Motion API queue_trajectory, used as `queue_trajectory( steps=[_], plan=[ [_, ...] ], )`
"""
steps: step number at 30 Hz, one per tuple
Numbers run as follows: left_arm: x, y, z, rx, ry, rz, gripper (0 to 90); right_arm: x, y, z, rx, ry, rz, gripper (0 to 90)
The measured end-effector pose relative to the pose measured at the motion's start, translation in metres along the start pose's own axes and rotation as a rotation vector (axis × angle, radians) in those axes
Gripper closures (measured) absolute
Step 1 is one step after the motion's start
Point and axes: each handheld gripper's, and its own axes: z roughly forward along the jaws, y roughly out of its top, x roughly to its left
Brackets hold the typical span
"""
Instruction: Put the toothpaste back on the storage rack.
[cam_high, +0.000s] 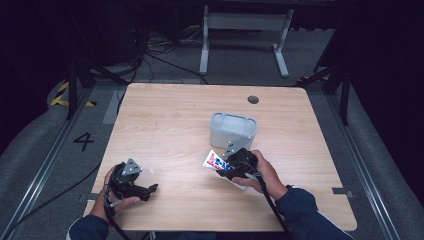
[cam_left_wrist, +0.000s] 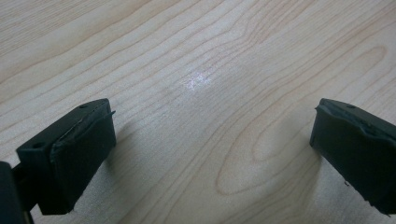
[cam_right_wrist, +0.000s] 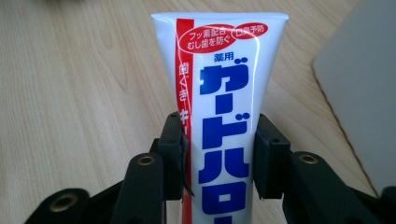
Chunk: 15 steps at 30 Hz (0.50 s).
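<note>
A white toothpaste tube (cam_right_wrist: 224, 84) with blue and red lettering lies pinched between the jaws of my right gripper (cam_right_wrist: 218, 154), which is shut on its sides. In the high view the tube (cam_high: 214, 161) pokes out to the left of that right gripper (cam_high: 231, 168), just in front of a grey cup-like holder (cam_high: 233, 129). My left gripper (cam_high: 154, 188) rests near the table's front left, held by a hand. Its jaws stand wide apart over bare wood, so the left gripper (cam_left_wrist: 210, 140) is open and holds nothing.
The light wooden table (cam_high: 165, 115) has a small dark round hole (cam_high: 253, 99) near its far edge. A grey corner of the holder (cam_right_wrist: 359, 84) shows at the right of the right gripper view. Dark floor, cables and a metal frame lie beyond the table.
</note>
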Motion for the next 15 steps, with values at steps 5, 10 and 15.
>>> queue_trajectory(
  steps=[5,10,15],
  plan=[
    [-0.001,0.0,0.0,0.001,-0.004,-0.01,0.7,-0.004,0.0,-0.009,-0.07,-0.028,0.027,63.1],
    [-0.001,0.0,0.0,0.001,-0.004,-0.01,0.7,-0.007,-0.001,-0.019,-0.133,-0.056,0.037,63.2],
    [-0.001,0.0,0.0,0.001,-0.005,-0.011,0.7,-0.003,0.0,-0.033,-0.206,-0.076,0.01,63.3]
  ],
)
